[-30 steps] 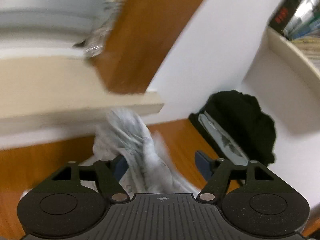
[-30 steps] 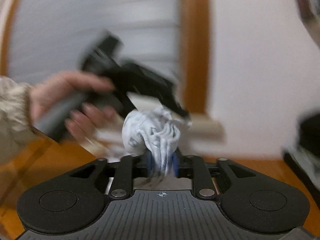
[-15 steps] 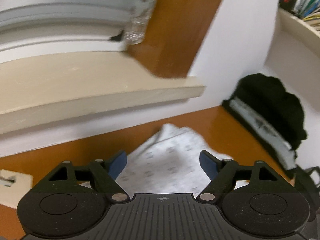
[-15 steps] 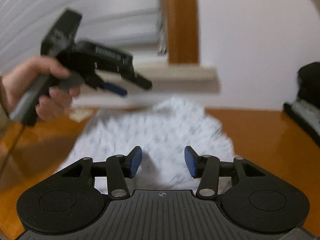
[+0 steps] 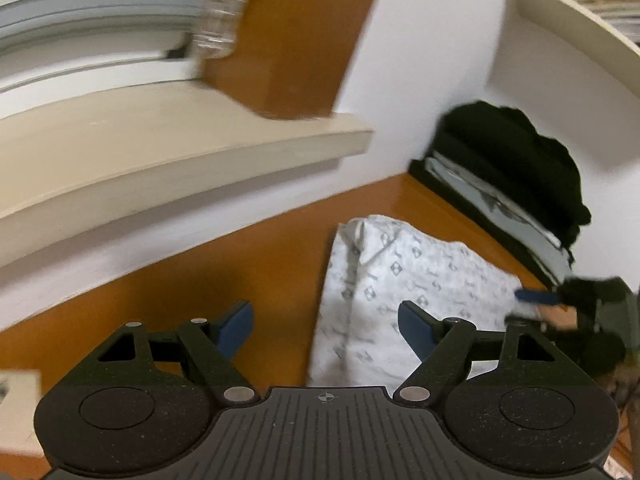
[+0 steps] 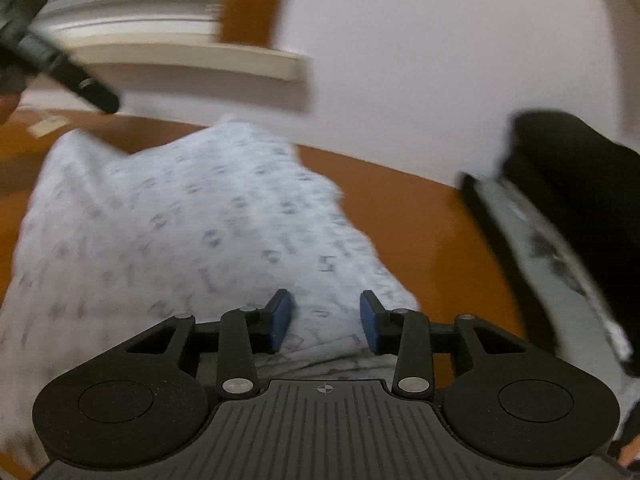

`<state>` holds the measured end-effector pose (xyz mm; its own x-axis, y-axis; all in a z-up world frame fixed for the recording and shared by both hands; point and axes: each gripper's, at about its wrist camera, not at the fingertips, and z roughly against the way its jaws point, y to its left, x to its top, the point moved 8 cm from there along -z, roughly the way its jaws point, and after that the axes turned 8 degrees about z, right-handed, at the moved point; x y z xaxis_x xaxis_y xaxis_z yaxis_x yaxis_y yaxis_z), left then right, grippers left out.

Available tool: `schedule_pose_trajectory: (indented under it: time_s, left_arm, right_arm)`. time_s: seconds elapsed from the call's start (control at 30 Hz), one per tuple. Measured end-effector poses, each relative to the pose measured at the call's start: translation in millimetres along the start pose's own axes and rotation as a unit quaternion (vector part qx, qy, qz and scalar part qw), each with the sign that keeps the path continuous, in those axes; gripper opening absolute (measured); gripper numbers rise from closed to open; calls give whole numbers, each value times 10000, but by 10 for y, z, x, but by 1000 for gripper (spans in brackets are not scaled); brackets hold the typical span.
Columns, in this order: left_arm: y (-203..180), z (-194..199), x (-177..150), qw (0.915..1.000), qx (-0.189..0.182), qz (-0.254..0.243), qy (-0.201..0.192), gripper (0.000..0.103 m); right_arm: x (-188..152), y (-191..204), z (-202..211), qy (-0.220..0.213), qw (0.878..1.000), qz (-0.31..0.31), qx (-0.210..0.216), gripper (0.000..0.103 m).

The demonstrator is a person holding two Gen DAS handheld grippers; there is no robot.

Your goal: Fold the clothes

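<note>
White patterned garment (image 6: 180,216), one, on wooden table (image 6: 412,216); both tongs, left (image 5: 324,322), right (image 6: 325,318), open, empty.

Left gripper (image 5: 326,326) points downward, jaws wide apart. Right gripper (image 6: 326,320) jaws just closing partway, gripping nothing.

The white patterned garment (image 6: 180,216), bunched between my right gripper (image 6: 326,320) pads a second ago, is now lying spread on the orange table (image 6: 408,208). My right jaws are closing again, pressing nothing. My left gripper (image 5: 326,326) is hanging wide open, the cloth's edge beneath it.
</note>
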<state>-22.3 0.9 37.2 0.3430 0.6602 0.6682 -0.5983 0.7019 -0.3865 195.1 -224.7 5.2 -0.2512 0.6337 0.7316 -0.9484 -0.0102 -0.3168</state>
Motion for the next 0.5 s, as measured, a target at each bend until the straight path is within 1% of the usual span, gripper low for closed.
schedule_pose_trajectory:
  time_s: [0.07, 0.13, 0.17, 0.2, 0.27, 0.3, 0.33, 0.37, 0.4, 0.43, 0.47, 0.5]
  left_arm:
    - [-127, -176, 38, 9997, -144, -207, 55, 82]
    - [-267, -356, 70, 9985, -302, -441, 90, 80]
    - [-319, -454, 91, 9979, -341, -543, 132, 80]
    - [-371, -554, 112, 9971, -377, -644, 178, 76]
    - [-434, -724, 141, 9956, -359, -807, 314, 62]
    - [-458, -786, 150, 9948, -347, -886, 361, 46]
    - [-486, -817, 155, 9935, -400, -1002, 368, 24]
    - [-514, -842, 161, 9921, -454, -1114, 365, 11]
    - [-544, -805, 177, 9913, -512, -1189, 244, 2]
    - [-573, -763, 198, 9904, -569, -1252, 113, 2]
    - [-584, -663, 264, 9912, -604, -1174, -134, 2]
    - [-594, -561, 330, 9912, -644, -1091, -375, 2]
  right_arm:
    - [-10, -214, 53, -120, 9994, -305, -81, 36]
    - [-35, -390, 86, -239, 9968, -747, -173, 39]
    - [-62, -462, 73, -268, 9945, -1007, -125, 40]
    - [-105, -517, 49, -266, 9917, -1254, -22, 43]
    - [-189, -595, -20, -231, 9849, -1704, 213, 43]
    - [-198, -596, -61, -217, 9819, -1849, 334, 43]
    - [-203, -577, -103, -204, 9797, -1942, 447, 43]
    - [-197, -552, -131, -195, 9789, -1973, 496, 43]
    - [-189, -540, -126, -204, 9789, -1973, 490, 42]
    - [-172, -539, -124, -247, 9790, -1966, 488, 26]
    - [-139, -547, -87, -370, 9790, -1952, 462, 11]
    - [-95, -573, -11, -550, 9788, -1940, 367, 9]
